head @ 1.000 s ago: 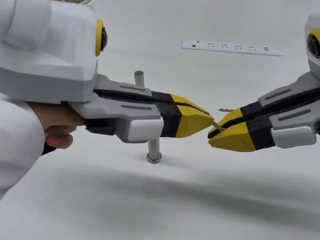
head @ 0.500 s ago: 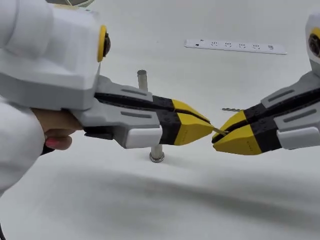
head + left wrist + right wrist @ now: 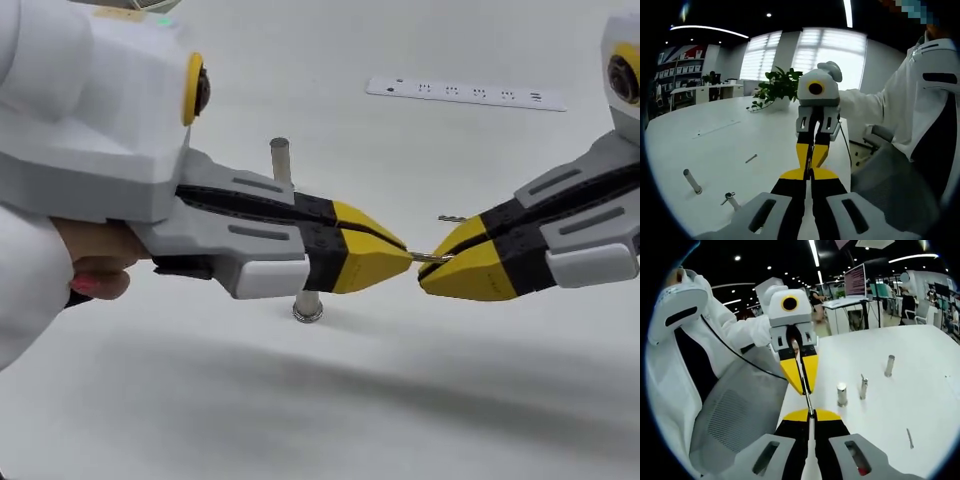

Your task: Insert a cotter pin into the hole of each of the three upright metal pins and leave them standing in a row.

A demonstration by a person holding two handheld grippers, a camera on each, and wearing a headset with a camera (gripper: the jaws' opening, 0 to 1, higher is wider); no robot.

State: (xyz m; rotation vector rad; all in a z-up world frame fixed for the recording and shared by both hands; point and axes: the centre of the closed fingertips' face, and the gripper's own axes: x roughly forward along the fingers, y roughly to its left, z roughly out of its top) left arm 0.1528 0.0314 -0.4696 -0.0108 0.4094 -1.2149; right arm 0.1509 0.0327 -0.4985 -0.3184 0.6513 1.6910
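Head view: left gripper point(image 3: 398, 257), right gripper point(image 3: 430, 272) both clamped on cotter pin point(image 3: 433, 257), level now, tilted before.

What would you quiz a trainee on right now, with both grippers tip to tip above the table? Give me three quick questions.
1. Multiple choice: what bridges the gap between the left gripper and the right gripper? A a cotter pin; B a screw; C nothing.
2. Fill in: in the right gripper view, ___ metal pins stand upright on the table.
3. True or false: a spare cotter pin lies flat on the table, apart from both grippers.
Key: 1 A; 2 three; 3 true.
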